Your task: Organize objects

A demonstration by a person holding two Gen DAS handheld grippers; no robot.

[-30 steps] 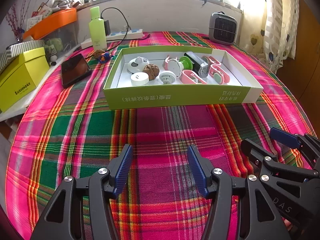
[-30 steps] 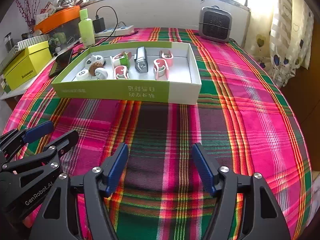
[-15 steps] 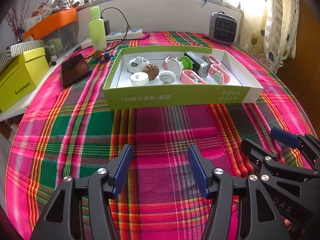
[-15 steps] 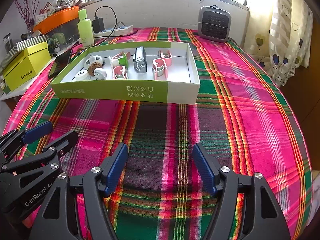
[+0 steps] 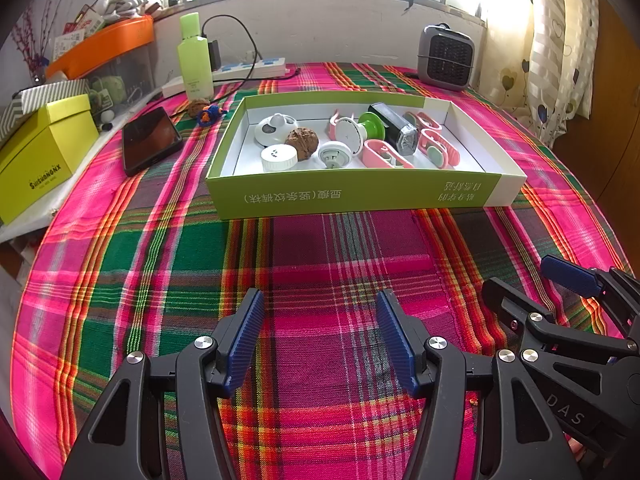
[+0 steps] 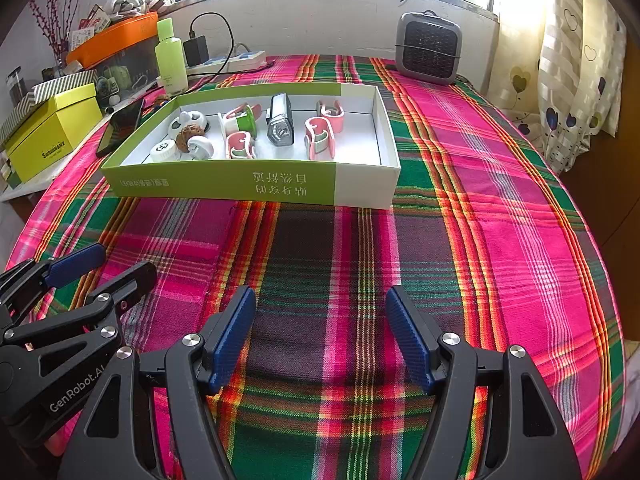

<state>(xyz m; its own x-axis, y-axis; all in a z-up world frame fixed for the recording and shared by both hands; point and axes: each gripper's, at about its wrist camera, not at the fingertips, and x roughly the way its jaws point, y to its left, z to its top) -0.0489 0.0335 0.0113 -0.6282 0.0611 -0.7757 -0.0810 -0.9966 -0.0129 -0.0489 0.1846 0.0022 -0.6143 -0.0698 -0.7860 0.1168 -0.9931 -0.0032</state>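
Your left gripper (image 5: pixel 318 336): jaws wide, holding nothing, over the plaid tablecloth (image 5: pixel 160 264). Your right gripper (image 6: pixel 320 336): jaws wide, likewise holding nothing. Green-and-white box (image 5: pixel 352 194): at 12 o'clock. Contents: walnut (image 5: pixel 303 142), pink clips (image 6: pixel 319 138), black bike light (image 6: pixel 280 120), white round caps (image 5: pixel 279 157).

A shallow green-and-white box (image 5: pixel 360 194) on the plaid cloth holds pink clips (image 5: pixel 386 154), a walnut (image 5: pixel 302 143) and white caps (image 5: pixel 279 157).
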